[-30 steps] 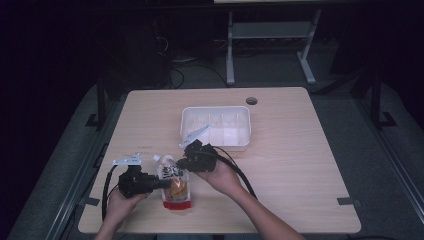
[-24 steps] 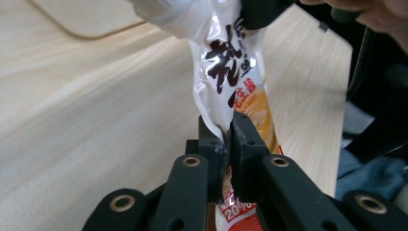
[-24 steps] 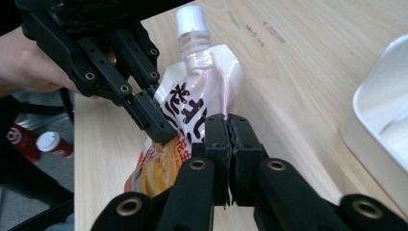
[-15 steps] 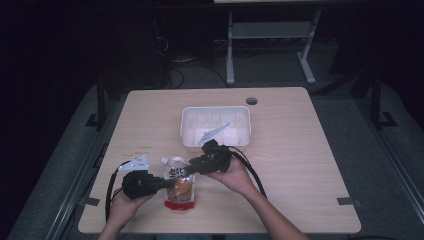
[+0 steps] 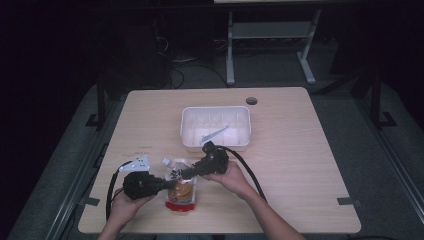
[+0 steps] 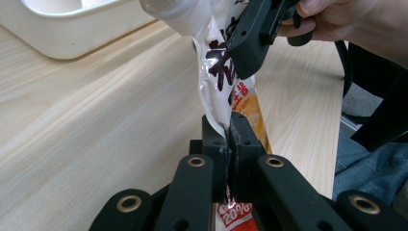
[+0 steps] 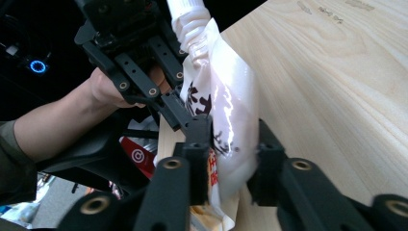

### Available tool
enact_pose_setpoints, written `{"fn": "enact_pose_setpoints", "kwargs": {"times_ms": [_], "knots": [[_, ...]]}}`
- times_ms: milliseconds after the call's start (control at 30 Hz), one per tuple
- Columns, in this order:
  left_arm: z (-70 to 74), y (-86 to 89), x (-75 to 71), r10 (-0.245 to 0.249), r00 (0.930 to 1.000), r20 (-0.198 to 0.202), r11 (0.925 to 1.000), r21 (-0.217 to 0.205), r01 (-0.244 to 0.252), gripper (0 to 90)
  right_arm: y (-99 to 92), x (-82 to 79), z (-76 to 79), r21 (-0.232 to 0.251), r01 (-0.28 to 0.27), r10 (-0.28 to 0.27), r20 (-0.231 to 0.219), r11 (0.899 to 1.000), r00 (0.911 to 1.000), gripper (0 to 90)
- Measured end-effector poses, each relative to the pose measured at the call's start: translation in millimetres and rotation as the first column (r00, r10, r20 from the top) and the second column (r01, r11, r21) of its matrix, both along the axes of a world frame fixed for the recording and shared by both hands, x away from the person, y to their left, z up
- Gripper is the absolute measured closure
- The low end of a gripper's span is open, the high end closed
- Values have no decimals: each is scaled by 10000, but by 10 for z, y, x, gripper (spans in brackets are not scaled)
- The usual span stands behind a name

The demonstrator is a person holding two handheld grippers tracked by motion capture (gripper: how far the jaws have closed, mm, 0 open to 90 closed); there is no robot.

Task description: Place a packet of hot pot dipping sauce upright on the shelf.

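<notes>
Left hand-held gripper (image 6: 226,139) clamped on snack pouch (image 5: 181,186) edge; right hand-held gripper (image 7: 230,159) straddling its top toward 12 o'clock, grip uncertain. Best pulled apart steadily above worktop (image 5: 300,150).

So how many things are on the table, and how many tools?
White tray: 1
Pale strip in the tray: 1
Snack pouch: 1
Tools: 2, left tool and right tool, both clamped on the pouch
Total: 5

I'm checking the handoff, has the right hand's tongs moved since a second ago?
Yes. In the high view the right tongs have slid from beside the white tray toward the table's near edge, and now clamp the pouch.
</notes>
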State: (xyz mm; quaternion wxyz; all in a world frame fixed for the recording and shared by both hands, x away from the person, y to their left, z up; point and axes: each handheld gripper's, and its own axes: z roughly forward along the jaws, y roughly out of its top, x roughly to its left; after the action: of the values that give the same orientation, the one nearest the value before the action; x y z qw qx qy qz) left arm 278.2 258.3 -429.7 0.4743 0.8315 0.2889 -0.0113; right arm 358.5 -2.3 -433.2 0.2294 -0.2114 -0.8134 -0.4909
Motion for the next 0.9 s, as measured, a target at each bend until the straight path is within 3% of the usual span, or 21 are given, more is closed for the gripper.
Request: {"fn": "enact_pose_setpoints", "kwargs": {"times_ms": [400,900], "knots": [[-2,-2,5,0,10000,23,10000,-55,0,873,-116,-65,187,-114,317,-307,803,9994,9963,815],[10,4,1,-14,9999,125,9999,-138,16,866,-135,-171,400,-993,544,-385,1556,9936,9871,847]]}}
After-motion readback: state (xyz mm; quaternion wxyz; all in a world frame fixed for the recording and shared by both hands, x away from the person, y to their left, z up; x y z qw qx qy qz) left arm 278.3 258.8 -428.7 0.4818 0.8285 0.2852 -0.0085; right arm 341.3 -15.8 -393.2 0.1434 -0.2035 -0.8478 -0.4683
